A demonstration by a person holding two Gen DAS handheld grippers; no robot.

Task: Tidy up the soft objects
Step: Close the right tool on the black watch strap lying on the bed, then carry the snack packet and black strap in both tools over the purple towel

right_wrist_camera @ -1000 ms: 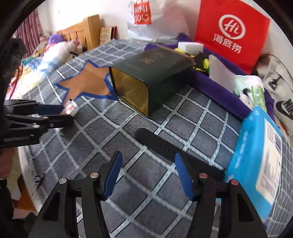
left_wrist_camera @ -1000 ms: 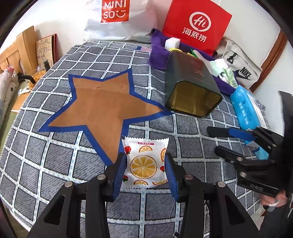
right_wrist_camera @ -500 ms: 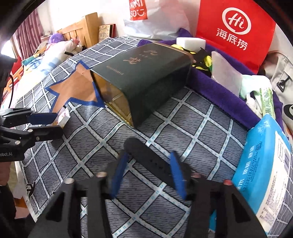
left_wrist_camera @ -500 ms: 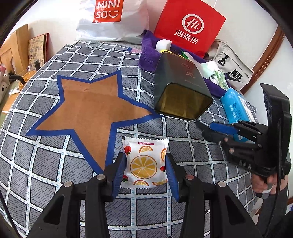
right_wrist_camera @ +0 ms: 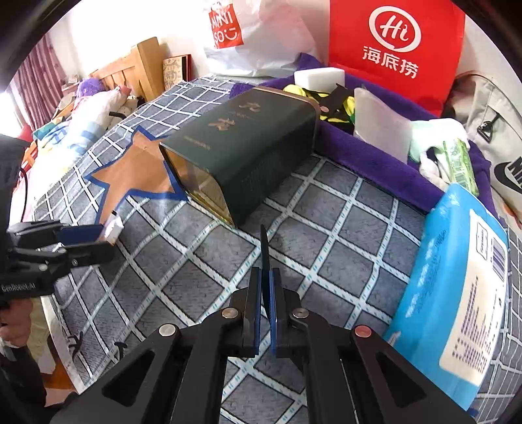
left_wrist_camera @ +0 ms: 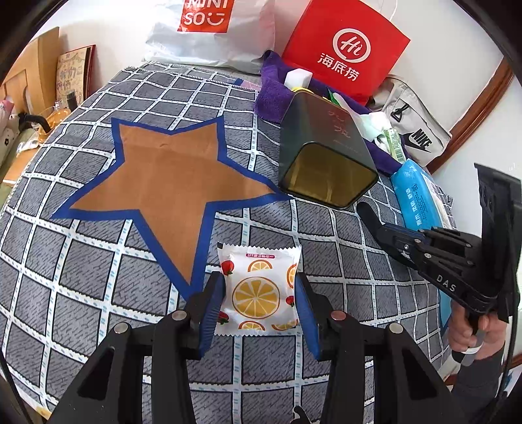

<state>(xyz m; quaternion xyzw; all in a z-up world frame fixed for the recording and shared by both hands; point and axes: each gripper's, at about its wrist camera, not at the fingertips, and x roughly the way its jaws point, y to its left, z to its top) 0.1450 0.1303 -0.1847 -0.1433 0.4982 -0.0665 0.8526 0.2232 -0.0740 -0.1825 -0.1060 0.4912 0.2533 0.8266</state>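
A white snack packet (left_wrist_camera: 257,293) printed with orange slices lies on the checked bed cover (left_wrist_camera: 98,261), and my left gripper (left_wrist_camera: 257,277) is shut on its two sides. In the right wrist view that packet (right_wrist_camera: 114,228) shows as a white corner at the left gripper (right_wrist_camera: 98,238). My right gripper (right_wrist_camera: 266,272) is shut on a black strap (right_wrist_camera: 263,241), seen edge-on and sticking up past the pads. From the left wrist view the strap (left_wrist_camera: 367,212) pokes out of the right gripper (left_wrist_camera: 388,231) just in front of the tin's mouth.
A dark green tin (right_wrist_camera: 248,150) lies on its side, open mouth toward the brown star (left_wrist_camera: 163,176). Behind it a purple towel (right_wrist_camera: 375,156) carries small items. A blue wipes pack (right_wrist_camera: 456,287) lies right. A red bag (left_wrist_camera: 345,52) and a white bag (left_wrist_camera: 208,29) lean on the wall.
The right gripper has closed on the black strap that lay flat on the bed cover; the strap now stands edge-on between its pads. The left gripper still holds the packet in place.
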